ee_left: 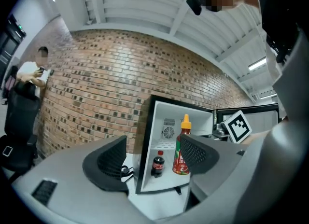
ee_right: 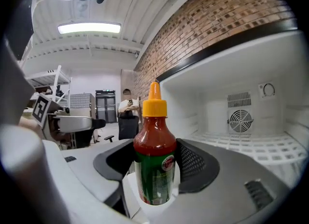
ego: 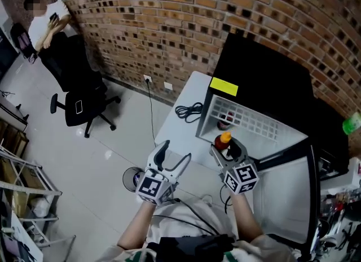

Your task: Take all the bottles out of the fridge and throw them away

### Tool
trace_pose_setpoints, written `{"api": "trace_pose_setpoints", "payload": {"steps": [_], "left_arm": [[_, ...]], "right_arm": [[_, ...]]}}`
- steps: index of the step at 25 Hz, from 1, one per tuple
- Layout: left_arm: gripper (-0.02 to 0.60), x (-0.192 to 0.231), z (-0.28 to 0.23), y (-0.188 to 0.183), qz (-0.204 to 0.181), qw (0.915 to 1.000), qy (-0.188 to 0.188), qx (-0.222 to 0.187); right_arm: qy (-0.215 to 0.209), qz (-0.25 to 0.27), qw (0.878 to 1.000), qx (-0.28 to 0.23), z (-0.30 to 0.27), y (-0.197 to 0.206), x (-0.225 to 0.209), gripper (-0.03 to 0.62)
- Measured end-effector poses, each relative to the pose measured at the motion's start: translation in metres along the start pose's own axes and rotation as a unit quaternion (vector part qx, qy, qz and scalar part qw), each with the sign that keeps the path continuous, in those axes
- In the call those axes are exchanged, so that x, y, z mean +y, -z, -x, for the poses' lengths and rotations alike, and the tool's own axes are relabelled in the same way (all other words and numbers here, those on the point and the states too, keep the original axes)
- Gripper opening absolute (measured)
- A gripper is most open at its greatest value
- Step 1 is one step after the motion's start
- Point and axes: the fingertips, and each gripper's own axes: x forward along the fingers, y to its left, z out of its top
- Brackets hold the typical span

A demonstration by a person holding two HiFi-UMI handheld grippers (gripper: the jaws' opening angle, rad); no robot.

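My right claw (ego: 227,149) is clamped on the sauce bottle (ee_right: 154,155) at its belly. The bottle is upright, orange cap up, at the open fridge's (ee_left: 203,117) front. My left claw (ego: 172,156) stands wide and empty, further left. Farther in, on the fridge floor, a cola bottle (ee_left: 158,164) stands upright.

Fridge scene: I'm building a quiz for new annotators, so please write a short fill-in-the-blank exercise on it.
1. The right gripper is shut on a sauce bottle with an ____ cap.
2. The cola bottle in the fridge has a ____ cap.
3. The left gripper holds ____.
Missing words: orange; red; nothing.
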Motion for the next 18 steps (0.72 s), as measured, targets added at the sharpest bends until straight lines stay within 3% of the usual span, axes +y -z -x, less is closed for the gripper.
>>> {"api": "trace_pose_setpoints", "payload": {"steps": [6,11,13,16,18], "left_arm": [[0.351,0.058,0.049,0.028,0.024,0.9954,-0.082,0.043],[0.351,0.125,0.114,0.103,0.044,0.9812,-0.16,0.099],[0.351,0.153,0.141,0.136,0.069,0.972,-0.192,0.117],[0.351,0.189,0.195,0.194,0.104,0.9502,-0.255,0.145],[0.351,0.211,0.23,0.235,0.125,0.9363,-0.286,0.161]], "right_arm": [[-0.098,-0.012,0.991,0.09,-0.054,0.072,0.079,0.281],[-0.201,0.002,0.962,0.183,-0.118,0.159,0.159,0.281],[-0.234,0.006,0.946,0.224,-0.144,0.202,0.192,0.281],[-0.294,0.014,0.912,0.285,-0.173,0.274,0.254,0.281],[-0.315,0.031,0.897,0.31,-0.192,0.327,0.29,0.281]]}}
